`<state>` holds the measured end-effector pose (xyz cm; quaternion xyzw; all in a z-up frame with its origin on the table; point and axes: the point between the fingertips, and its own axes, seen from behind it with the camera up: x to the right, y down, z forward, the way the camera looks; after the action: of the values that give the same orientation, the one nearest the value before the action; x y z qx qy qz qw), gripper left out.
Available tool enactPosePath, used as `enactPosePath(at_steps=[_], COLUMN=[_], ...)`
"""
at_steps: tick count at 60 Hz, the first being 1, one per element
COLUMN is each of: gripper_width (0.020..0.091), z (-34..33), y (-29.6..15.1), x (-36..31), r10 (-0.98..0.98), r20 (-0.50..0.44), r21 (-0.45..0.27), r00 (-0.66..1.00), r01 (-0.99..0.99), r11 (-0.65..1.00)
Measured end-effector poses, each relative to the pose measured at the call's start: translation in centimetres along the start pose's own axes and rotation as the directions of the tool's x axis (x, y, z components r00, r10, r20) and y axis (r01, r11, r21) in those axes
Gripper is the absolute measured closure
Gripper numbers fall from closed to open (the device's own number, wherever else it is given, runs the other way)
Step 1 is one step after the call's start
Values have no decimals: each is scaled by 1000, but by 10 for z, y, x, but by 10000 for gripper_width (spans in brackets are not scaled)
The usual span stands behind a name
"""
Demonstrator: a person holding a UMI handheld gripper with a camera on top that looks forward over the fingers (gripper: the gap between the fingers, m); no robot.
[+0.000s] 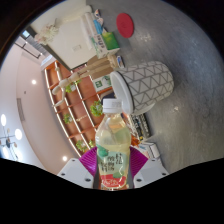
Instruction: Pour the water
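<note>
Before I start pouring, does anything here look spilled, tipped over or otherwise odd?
Nothing stands out. The clear plastic bottle with a white cap and fruit label stands between the gripper's fingers, still capped. No liquid shows on the grey table. The white cup with a dark lattice pattern beyond the bottle looks tilted, perhaps only lens distortion.

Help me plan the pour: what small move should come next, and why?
Probably carry the clear plastic bottle of yellowish drink with a white cap, held between the gripper fingers, toward the white patterned cup just beyond. The cap looks still on, so nothing can pour yet.
</note>
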<state>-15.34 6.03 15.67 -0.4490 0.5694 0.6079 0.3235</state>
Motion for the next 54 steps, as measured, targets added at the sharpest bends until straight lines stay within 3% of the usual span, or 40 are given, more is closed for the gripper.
enactPosePath(at_steps=[7, 13, 19, 25, 30, 39, 54], gripper_width=[702, 700, 702, 702, 703, 703, 702], z=[-1, 1, -3, -11, -19, -31, -44], y=[15, 27, 24, 13, -9, -53, -176], x=[-22, -39, -67, -100, -125, -155, -150], r10=[-177, -475, -788, -970, -991, -903, -808], r20=[34, 31, 12, -40, -135, -289, -470], r21=[-24, -32, 6, 49, 76, 36, -21], r00=[984, 879, 615, 238, -27, -316, -355], r01=[178, 476, 788, 971, 996, 940, 920], r11=[984, 879, 616, 236, -37, -341, -392])
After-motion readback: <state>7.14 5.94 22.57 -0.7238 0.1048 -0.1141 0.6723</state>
